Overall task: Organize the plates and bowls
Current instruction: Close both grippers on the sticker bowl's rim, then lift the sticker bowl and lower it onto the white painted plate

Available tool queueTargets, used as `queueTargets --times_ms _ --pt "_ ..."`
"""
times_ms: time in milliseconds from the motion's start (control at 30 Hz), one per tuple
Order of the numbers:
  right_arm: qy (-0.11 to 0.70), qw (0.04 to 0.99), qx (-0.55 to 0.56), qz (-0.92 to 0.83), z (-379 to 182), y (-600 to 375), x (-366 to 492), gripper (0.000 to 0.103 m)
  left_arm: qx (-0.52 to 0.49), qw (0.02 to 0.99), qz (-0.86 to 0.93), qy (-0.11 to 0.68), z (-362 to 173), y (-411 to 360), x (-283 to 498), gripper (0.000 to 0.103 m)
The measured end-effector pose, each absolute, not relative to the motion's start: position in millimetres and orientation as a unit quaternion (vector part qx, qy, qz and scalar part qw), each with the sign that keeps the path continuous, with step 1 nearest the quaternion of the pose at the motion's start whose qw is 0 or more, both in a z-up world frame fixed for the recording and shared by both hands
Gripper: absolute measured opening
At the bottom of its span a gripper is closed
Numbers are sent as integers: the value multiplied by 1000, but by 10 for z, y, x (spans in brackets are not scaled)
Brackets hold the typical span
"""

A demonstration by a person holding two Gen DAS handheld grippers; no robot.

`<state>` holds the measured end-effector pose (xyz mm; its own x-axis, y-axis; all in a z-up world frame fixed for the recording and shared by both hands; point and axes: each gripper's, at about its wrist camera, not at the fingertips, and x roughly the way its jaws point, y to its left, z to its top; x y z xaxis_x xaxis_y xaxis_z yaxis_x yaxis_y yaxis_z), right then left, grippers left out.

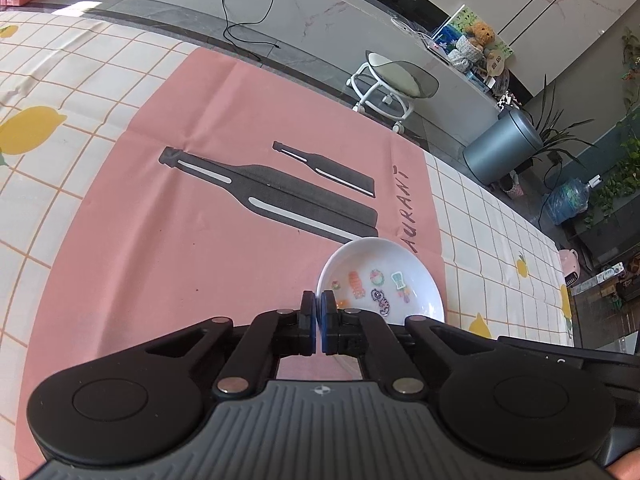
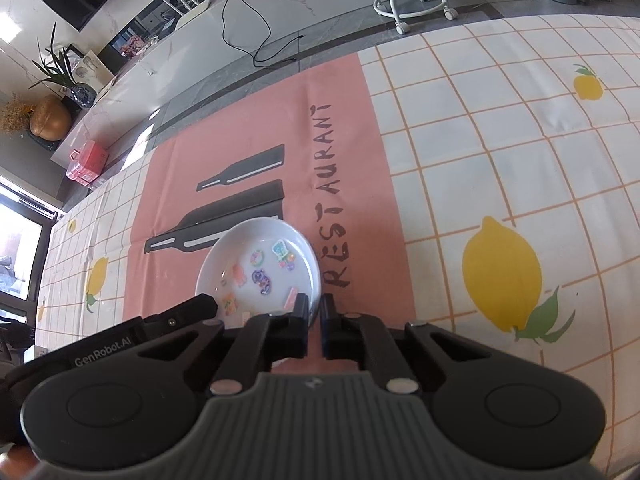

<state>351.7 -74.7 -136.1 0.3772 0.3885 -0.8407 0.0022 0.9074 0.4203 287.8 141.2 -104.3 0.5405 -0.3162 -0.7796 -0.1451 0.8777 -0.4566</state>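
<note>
a white plate (image 1: 382,280) printed with small cartoon stickers sits on a pink placemat (image 1: 200,216), on the placemat's side that carries the word "restaurant" in dark capitals, close to the edge of the tabletop (image 2: 500,152) nearest the cameras. the placemat also shows two black bottle shapes, and the plate overlaps the base of the larger one. under the placemat lies a white cloth with an orange grid and yellow lemons.

the left gripper (image 1: 319,310) has its jaws pinching the plate's rim: one finger sits outside the rim, the blue-padded one inside. the right gripper (image 2: 315,312) grips the rim at another spot in the same way, one finger inside the plate and the other outside, with the thin white edge between them. in the right wrist view the left gripper's body shows at the plate's left, marked "genrobot.ai".

beyond the tabletop's far edge the floor carries a white rolling stool (image 1: 394,84), a black cable (image 1: 248,12), a grey bin (image 1: 502,146), a pink box (image 2: 88,162) and a blue water jug (image 1: 568,202).
</note>
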Motion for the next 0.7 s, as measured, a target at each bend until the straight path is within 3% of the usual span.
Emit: queueTargets --times_ms 700 --pt "463 834 242 177 -290 -1077 2326 2 -235 879 -56 411 223 1127 1740 2"
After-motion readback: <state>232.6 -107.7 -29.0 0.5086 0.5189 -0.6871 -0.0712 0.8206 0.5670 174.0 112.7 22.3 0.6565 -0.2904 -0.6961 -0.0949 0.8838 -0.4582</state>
